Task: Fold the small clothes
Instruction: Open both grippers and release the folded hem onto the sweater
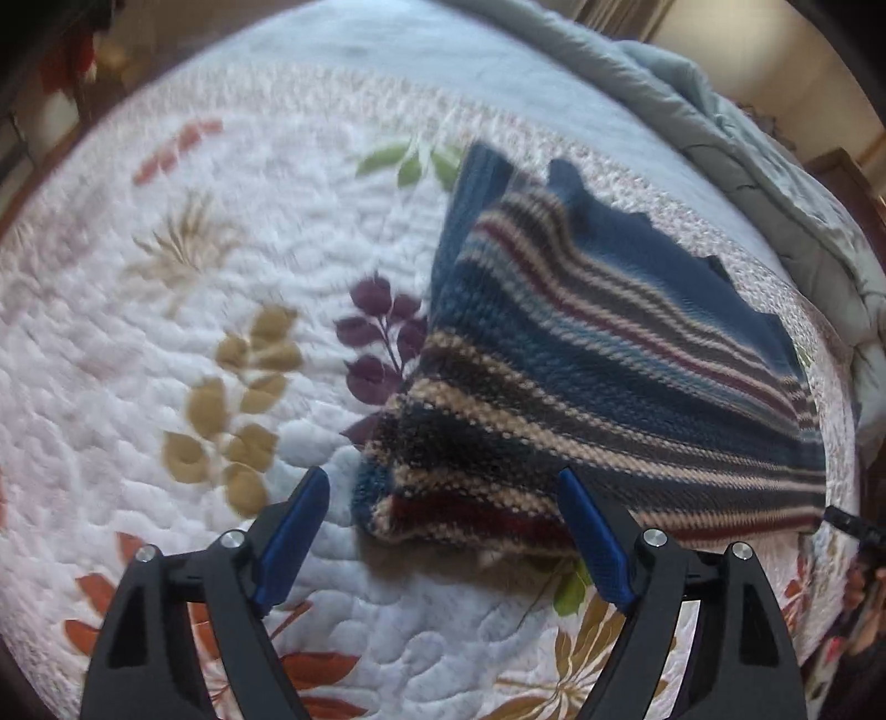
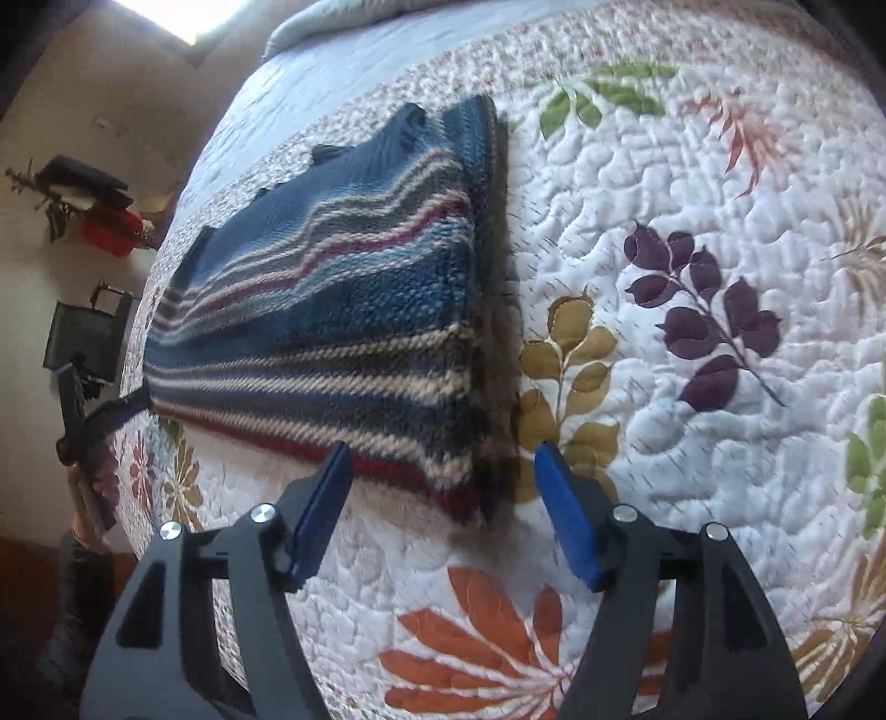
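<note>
Striped knit sweater lies on quilted bed cover, partly folded: one side doubled over, thick folded edge facing both grippers.

Left gripper: jaws wide, empty, straddling near corner of knit at 12 o'clock, above fabric.

Right gripper: jaws wide, empty, over opposite near corner at 12 o'clock; contact cannot tell.

Step judged: mid-fold, grasp pending. Next move calls for lowering, pinching both corners together, carrying hem toward collar at far edge.

Rumpled grey duvet beyond, well apart.

Soft daylight; a bright window glares top left in the right view. Fisheye bends edges, vignetted corners; the quilt is motion-blurred.
</note>
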